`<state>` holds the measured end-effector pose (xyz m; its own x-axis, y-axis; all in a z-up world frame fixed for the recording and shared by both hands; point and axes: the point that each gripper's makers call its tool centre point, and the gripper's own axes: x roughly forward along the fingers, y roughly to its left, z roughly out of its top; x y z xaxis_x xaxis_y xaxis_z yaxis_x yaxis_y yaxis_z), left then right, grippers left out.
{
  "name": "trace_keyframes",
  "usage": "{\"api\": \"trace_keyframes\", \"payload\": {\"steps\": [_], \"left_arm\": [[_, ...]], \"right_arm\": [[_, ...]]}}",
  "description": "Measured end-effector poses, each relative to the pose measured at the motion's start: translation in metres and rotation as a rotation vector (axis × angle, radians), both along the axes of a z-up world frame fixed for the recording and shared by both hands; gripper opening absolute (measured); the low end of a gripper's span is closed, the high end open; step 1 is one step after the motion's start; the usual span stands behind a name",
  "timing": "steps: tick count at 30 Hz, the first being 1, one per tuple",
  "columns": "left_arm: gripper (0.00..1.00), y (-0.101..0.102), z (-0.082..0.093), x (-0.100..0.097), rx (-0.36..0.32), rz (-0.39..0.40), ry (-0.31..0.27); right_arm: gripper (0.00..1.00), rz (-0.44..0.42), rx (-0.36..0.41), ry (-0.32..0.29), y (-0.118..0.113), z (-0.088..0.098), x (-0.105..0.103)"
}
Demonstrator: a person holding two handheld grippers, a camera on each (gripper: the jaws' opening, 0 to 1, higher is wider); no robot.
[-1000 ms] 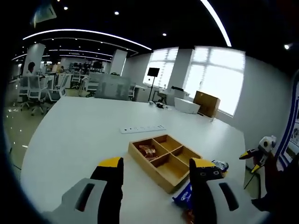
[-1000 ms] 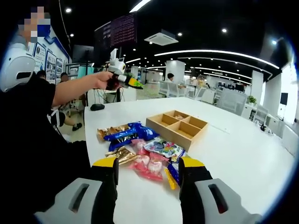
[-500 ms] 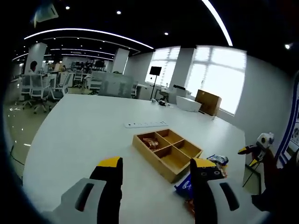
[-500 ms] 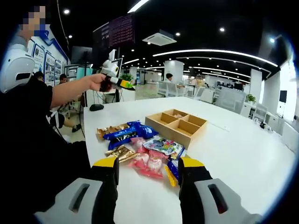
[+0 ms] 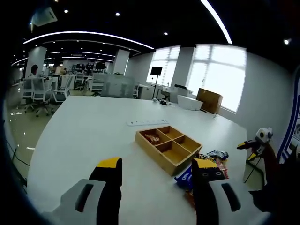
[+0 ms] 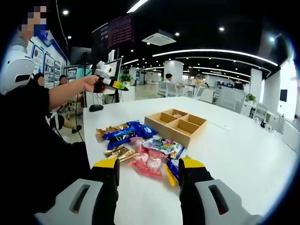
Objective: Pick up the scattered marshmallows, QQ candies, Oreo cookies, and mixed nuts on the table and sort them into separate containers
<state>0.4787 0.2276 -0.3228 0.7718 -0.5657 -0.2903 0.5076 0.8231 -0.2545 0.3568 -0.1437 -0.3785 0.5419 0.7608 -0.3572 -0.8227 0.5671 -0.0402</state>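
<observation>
Snack packets (image 6: pixel 140 147) lie in a loose heap near the bench (image 6: pixel 243 154) edge closest to the person, beside the wooden tray (image 6: pixel 176 125). In the right gripper view the heap comprises a long blue glossy wrapper (image 6: pixel 123 132), gold foil packets (image 6: pixel 109 130), pink translucent bags (image 6: pixel 146 162) and a multicoloured printed bag (image 6: pixel 162 146); printing on them is too small to read, and the right tongs' inner jaw hides part of a blue-and-yellow packet. The blue wrapper's long axis runs roughly parallel to the tray's near side. The tray is a shallow rectangular box of pale wood, split into four compartments by a cross divider, set at an angle to the bench edges. In the left gripper view, one far compartment holds a small reddish-orange item (image 5: pixel 152 138), hard to make out. There the heap is largely cut off behind the left tongs' right jaw. A white power strip (image 5: pixel 142 123) lies flat beyond the tray. The left tongs (image 5: pixel 157 168) and right tongs (image 6: pixel 148 168) both stand with jaws apart, gripping nothing, above the smooth white bench.
</observation>
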Motion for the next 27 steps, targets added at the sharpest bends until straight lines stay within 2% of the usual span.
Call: {"api": "trace_keyframes", "payload": {"steps": [5,13,27], "left_arm": [[0.64,0.006,0.002,-0.005,-0.004,0.003,-0.009],[0.66,0.007,0.008,-0.027,-0.003,-0.003,-0.031],[0.68,0.016,0.001,-0.063,-0.019,0.022,-0.024]], "right_arm": [[0.47,-0.001,-0.001,-0.005,0.001,0.003,-0.001],[0.47,-0.002,-0.005,-0.011,0.002,0.007,0.000],[0.47,0.008,-0.013,-0.018,0.006,0.010,0.000]]}}
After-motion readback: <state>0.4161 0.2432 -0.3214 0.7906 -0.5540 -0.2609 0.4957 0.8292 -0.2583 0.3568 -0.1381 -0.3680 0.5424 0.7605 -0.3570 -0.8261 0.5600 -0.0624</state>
